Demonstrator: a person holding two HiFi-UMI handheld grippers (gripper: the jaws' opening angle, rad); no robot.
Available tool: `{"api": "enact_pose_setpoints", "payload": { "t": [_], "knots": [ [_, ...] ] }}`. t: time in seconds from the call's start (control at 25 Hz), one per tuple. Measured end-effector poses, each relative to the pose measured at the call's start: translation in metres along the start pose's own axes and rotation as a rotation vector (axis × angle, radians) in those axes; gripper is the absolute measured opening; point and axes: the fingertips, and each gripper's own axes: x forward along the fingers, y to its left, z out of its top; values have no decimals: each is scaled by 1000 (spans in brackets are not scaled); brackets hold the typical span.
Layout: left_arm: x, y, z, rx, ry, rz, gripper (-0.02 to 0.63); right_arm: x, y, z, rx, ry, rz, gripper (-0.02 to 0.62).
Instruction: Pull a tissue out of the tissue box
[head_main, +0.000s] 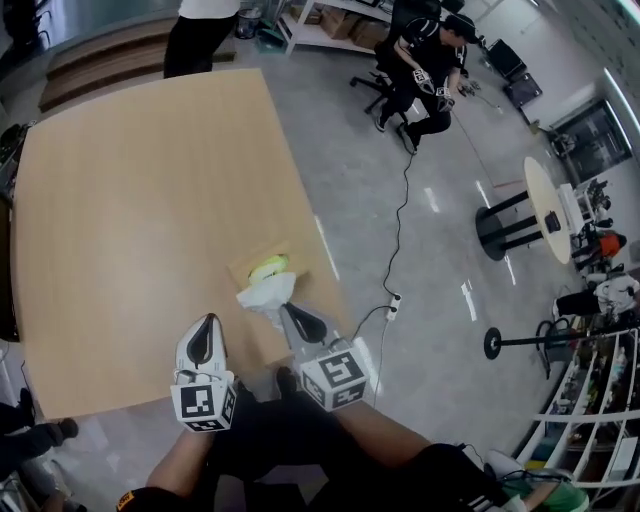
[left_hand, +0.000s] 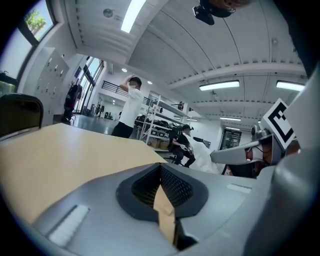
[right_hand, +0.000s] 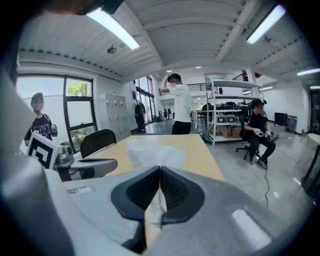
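Polished grey workshop flooring surrounds a broad, pale wooden table (head_main: 130, 220), seen from above. Near the table's right edge sits a low tan tissue box with a yellow-green oval opening (head_main: 264, 270).

A crumpled white paper tissue (head_main: 266, 294) rises from the box's near side and trails toward five o'clock into the right tongs (head_main: 288, 312). In the right gripper view those tongs (right_hand: 159, 172) are pressed together on a corner of the tissue, and the rest of the sheet billows pale just ahead of them.

The left tongs (head_main: 208, 322) hang at about seven o'clock from the box, apart from it. In the left gripper view they (left_hand: 161, 167) are pressed together with nothing between them.

From the right tongs, the box lies at eleven o'clock, and the tissue's long axis runs along that same line. Whether its far end is still in the opening cannot be told. If it is, freeing it likely calls for drawing on toward five o'clock; the left tongs are free to steady the box.
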Motion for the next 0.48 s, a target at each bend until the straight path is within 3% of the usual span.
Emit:
{"api": "enact_pose_setpoints", "payload": {
  "t": [0.28, 0.48],
  "knots": [
    [-10, -53, 11, 78, -41, 17, 18, -48, -14, -13, 4, -66, 56, -2],
    [-34, -95, 2, 94, -38, 142, 18, -79, -37, -23, 15, -100, 152, -2]
  ]
}}
